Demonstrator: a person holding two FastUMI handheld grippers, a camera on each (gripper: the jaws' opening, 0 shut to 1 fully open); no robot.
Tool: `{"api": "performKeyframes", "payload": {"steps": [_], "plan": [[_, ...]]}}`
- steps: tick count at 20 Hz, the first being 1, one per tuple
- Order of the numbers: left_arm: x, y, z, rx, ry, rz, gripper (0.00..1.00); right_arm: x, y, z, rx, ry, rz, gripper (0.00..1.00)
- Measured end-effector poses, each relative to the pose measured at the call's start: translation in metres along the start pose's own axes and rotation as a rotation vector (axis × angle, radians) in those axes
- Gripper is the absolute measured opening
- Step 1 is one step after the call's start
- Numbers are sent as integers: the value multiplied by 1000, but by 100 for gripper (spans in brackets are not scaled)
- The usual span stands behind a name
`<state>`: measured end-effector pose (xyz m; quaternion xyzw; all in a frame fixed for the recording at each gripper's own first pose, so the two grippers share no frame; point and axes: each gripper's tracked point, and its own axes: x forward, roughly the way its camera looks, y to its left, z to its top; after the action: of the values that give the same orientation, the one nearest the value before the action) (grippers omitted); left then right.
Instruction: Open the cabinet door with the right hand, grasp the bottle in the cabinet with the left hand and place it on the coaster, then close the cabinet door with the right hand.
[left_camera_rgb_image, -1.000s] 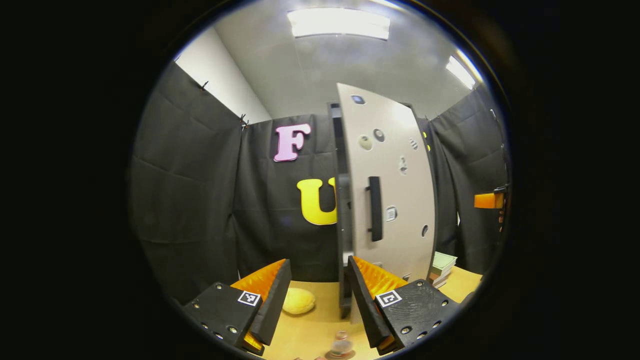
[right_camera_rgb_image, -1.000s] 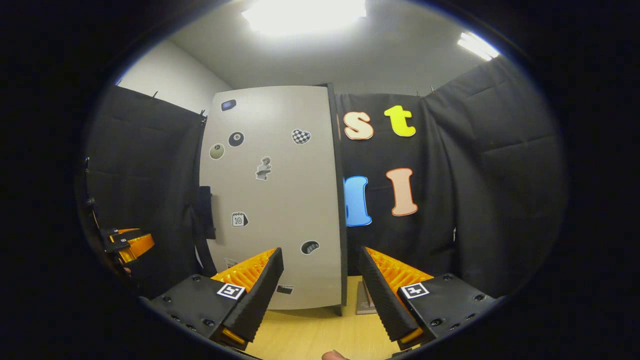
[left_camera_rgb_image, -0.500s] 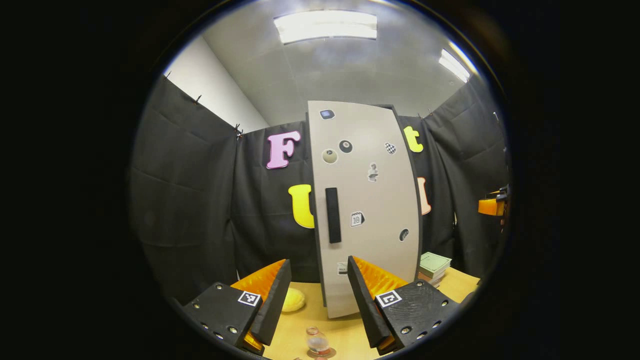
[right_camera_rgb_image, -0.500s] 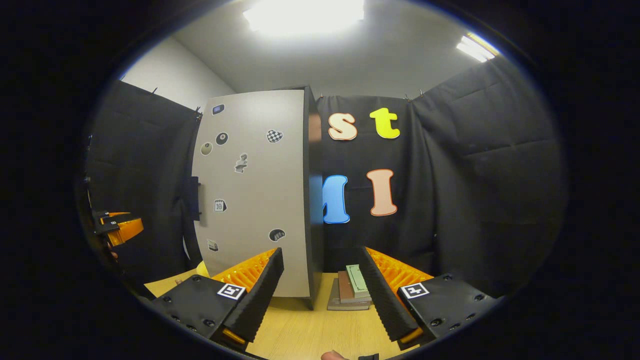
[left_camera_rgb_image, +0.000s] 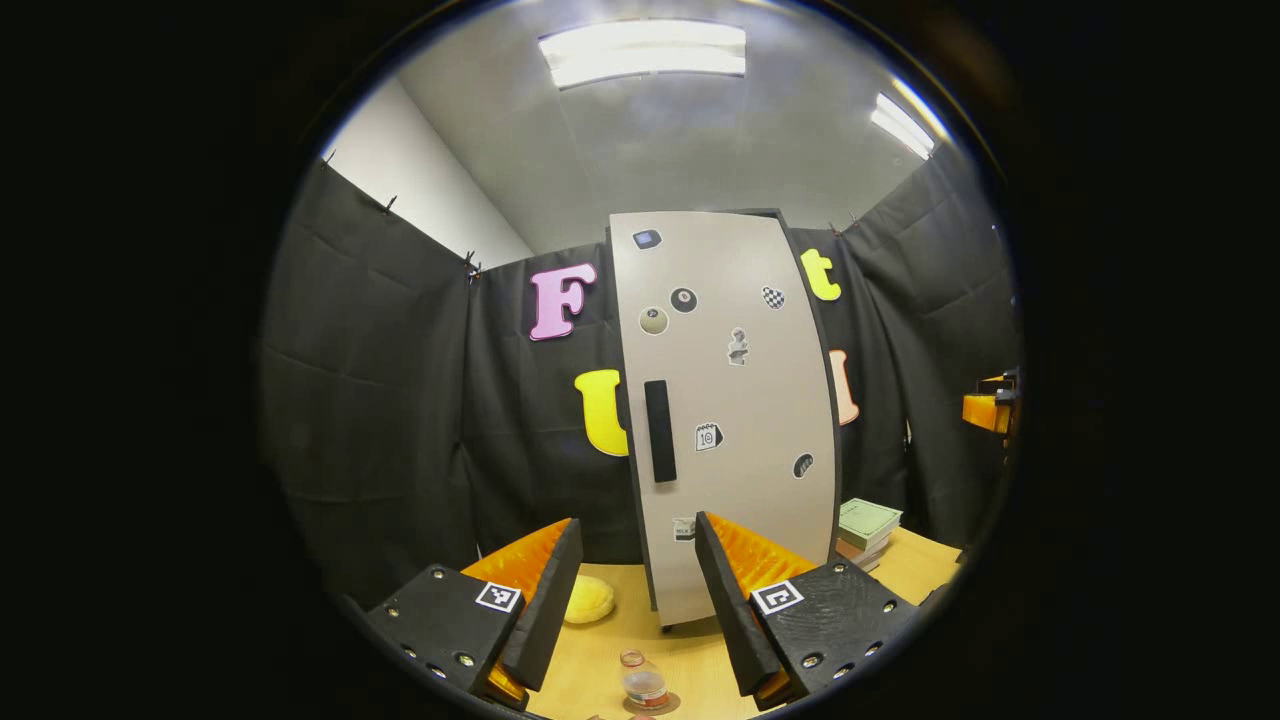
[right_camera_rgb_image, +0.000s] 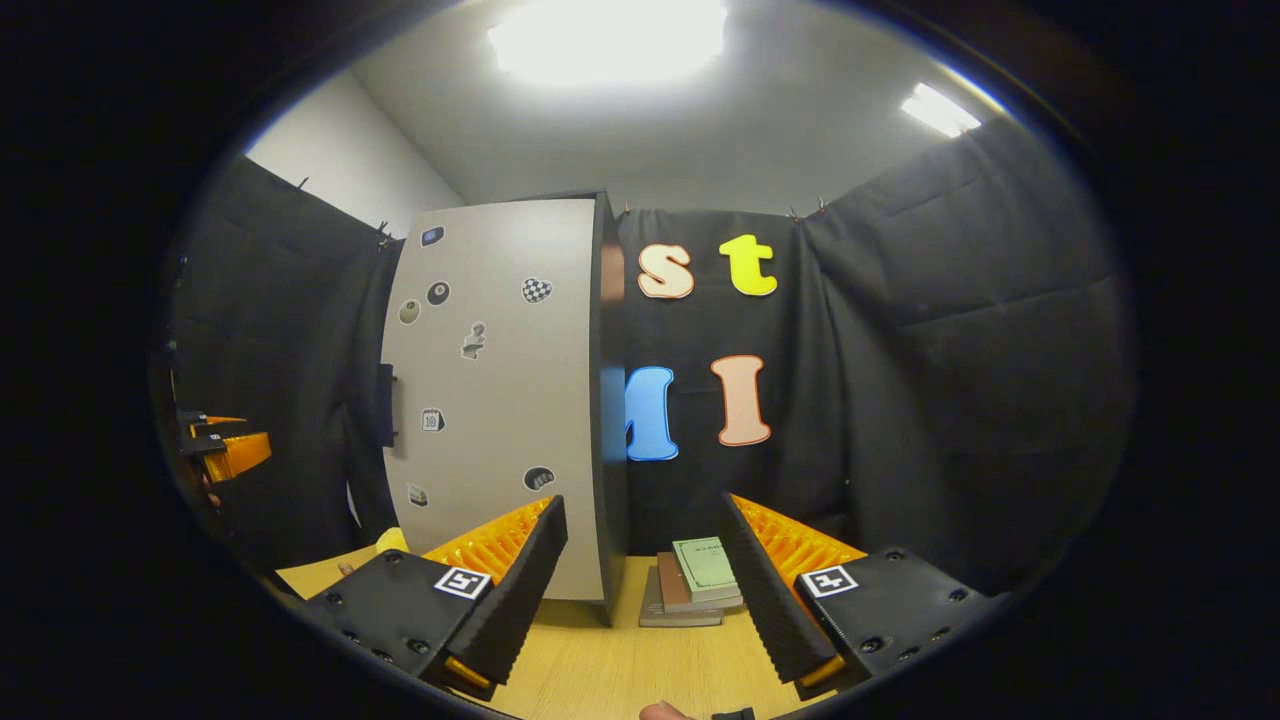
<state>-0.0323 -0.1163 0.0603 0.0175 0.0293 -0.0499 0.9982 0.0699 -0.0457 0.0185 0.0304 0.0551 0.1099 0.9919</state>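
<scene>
The tall cabinet stands at the back of the table, its grey sticker-covered door (left_camera_rgb_image: 745, 400) flush against the dark frame and its black handle (left_camera_rgb_image: 659, 431) on the left edge. A small clear bottle (left_camera_rgb_image: 643, 684) stands upright on a round brown coaster (left_camera_rgb_image: 668, 703) at the near table edge. My left gripper (left_camera_rgb_image: 637, 540) hovers open above it, holding nothing. In the right gripper view the same door (right_camera_rgb_image: 500, 400) is left of centre, and my right gripper (right_camera_rgb_image: 642, 515) is open and apart from it. The handle (right_camera_rgb_image: 385, 405) shows edge-on at the door's left side.
A yellow sponge-like lump (left_camera_rgb_image: 588, 599) lies on the wooden table (left_camera_rgb_image: 610, 655) left of the cabinet. A stack of books (right_camera_rgb_image: 692, 590) sits to its right. The other gripper shows at the far right (left_camera_rgb_image: 985, 410) and at the far left (right_camera_rgb_image: 225, 450).
The cabinet door swung from ajar to flush with the frame. Both grippers drew back a little, so the bottle and the books show more fully.
</scene>
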Motion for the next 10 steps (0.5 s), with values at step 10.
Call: {"api": "performKeyframes", "payload": {"steps": [10], "plan": [[-1,23,-3,-12,-7,1,65,-13,13,14,-24,-9,-19,96]]}}
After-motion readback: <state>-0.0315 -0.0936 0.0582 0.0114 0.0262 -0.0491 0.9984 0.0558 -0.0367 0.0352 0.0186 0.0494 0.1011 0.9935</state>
